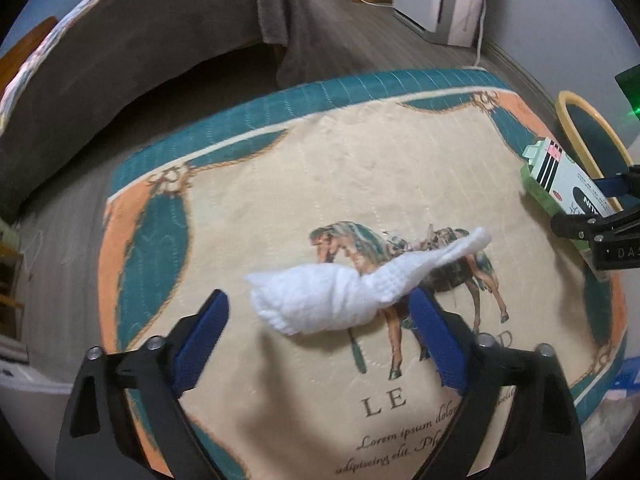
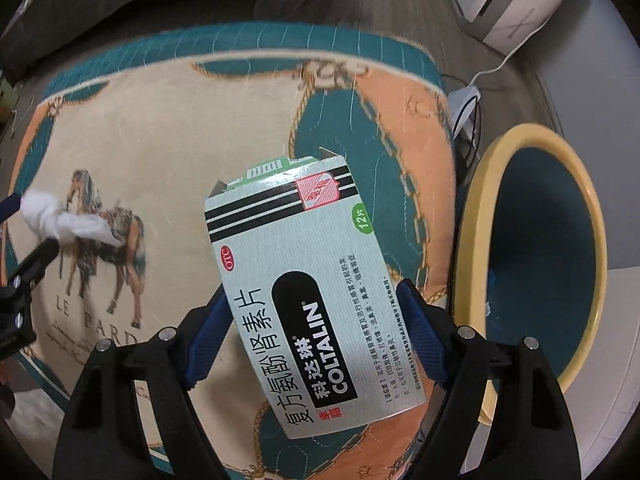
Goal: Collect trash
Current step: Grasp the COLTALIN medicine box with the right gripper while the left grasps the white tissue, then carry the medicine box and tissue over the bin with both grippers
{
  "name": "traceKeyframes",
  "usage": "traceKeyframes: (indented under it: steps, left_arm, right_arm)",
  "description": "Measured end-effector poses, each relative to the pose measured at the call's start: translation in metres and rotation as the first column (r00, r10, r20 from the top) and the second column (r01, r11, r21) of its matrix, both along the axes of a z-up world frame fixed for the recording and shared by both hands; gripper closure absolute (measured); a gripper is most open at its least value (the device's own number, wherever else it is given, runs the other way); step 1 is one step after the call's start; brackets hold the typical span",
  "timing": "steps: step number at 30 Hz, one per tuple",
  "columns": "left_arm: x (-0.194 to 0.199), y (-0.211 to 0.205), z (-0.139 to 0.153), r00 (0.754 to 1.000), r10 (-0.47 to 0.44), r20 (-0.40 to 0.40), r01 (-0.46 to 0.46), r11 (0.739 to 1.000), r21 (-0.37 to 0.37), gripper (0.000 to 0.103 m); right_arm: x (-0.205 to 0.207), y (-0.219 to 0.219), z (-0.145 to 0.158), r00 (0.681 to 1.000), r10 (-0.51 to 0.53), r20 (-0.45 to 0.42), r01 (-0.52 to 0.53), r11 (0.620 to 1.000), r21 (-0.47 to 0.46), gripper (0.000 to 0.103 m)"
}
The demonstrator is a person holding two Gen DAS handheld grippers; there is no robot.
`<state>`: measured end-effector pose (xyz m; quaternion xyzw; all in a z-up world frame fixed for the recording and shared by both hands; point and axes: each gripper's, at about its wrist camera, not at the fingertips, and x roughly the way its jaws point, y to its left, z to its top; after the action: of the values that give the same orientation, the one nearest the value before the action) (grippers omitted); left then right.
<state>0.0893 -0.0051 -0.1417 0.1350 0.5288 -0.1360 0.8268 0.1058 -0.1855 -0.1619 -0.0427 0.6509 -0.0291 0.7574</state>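
Landmark: quilted mat (image 1: 320, 168) with a teal border, peach band, cream centre and a printed horse; everything below is placed against it.
Floor: grey wood-look planks around the mat; dark grey bedding hangs beyond the mat's far edge in the left wrist view.
Bin: round, yellow rim (image 2: 476, 208), teal inside, standing on the floor just off the mat's right edge, next to its peach band.
White appliance: off the mat's far right corner, a white cable trailing from it across the floor.
Medicine box: pale green carton (image 2: 304, 280) printed COLTALIN with black stripes, over the mat's right part near the bin, one end flap open.
Right gripper (image 2: 310, 316): jaws set wide; the box's two long edges meet the blue pads, so it grips the box across its width. Pointing almost straight down at the mat.
Tissue: white twisted wad (image 1: 340, 292) lying on the mat's cream centre, across the horse print.
Left gripper (image 1: 320, 308): jaws wide, astride the tissue; left pad clear of it, right pad at its edge, contact uncertain. No squeeze visible.
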Motion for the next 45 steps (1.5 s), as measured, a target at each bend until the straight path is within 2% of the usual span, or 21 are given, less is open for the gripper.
traceKeyframes:
  steps: [3,4,9,12,13,17,22,30,39,45]
  left_arm:
    - [0.003,-0.006,-0.012,0.999,-0.013,-0.037,0.013,1.0,0.002,0.035]
    - [0.003,-0.008,-0.014,0.999,-0.017,-0.041,0.017,1.0,0.002,0.039]
    - [0.001,-0.017,-0.016,0.999,-0.044,-0.03,0.045,0.999,0.023,0.053]
    - [0.0,-0.019,-0.013,0.998,-0.053,-0.019,0.054,0.998,0.016,0.06]
    - [-0.001,-0.021,-0.01,0.998,-0.058,-0.008,0.058,0.998,0.019,0.061]
    - [-0.005,-0.031,0.005,0.996,-0.078,0.045,0.077,0.997,0.015,0.062]
    - [-0.009,-0.053,0.036,0.988,-0.103,0.111,0.108,0.993,-0.044,0.062]
    - [-0.025,-0.112,0.069,0.968,-0.186,0.17,0.206,0.973,-0.106,0.062]
    - [-0.062,-0.195,0.074,0.921,-0.347,0.177,0.371,0.92,-0.125,0.062]
    - [-0.089,-0.241,0.08,0.88,-0.442,0.172,0.468,0.868,-0.168,0.062]
  right_arm:
    - [0.004,-0.005,-0.012,1.0,0.011,-0.026,-0.011,1.0,-0.002,0.021]
    - [0.005,-0.006,-0.013,1.0,0.014,-0.023,-0.014,1.0,-0.006,0.018]
    - [0.004,-0.01,-0.013,0.999,0.034,-0.016,-0.034,0.999,-0.006,0.016]
    - [-0.001,-0.005,-0.009,0.999,0.046,-0.016,-0.046,0.999,-0.009,0.026]
    - [0.0,-0.007,-0.007,0.999,0.04,-0.01,-0.04,0.999,-0.006,0.026]
    - [-0.002,-0.015,0.013,0.999,0.013,0.042,-0.014,1.0,0.022,0.027]
    - [-0.003,-0.036,0.05,0.991,-0.044,0.125,0.039,0.998,0.041,0.027]
    - [-0.017,-0.103,0.105,0.952,-0.168,0.257,0.157,0.986,0.064,0.027]
    - [-0.033,-0.184,0.127,0.903,-0.287,0.319,0.277,0.958,0.078,0.027]
    - [-0.049,-0.245,0.112,0.859,-0.427,0.282,0.412,0.904,0.113,0.026]
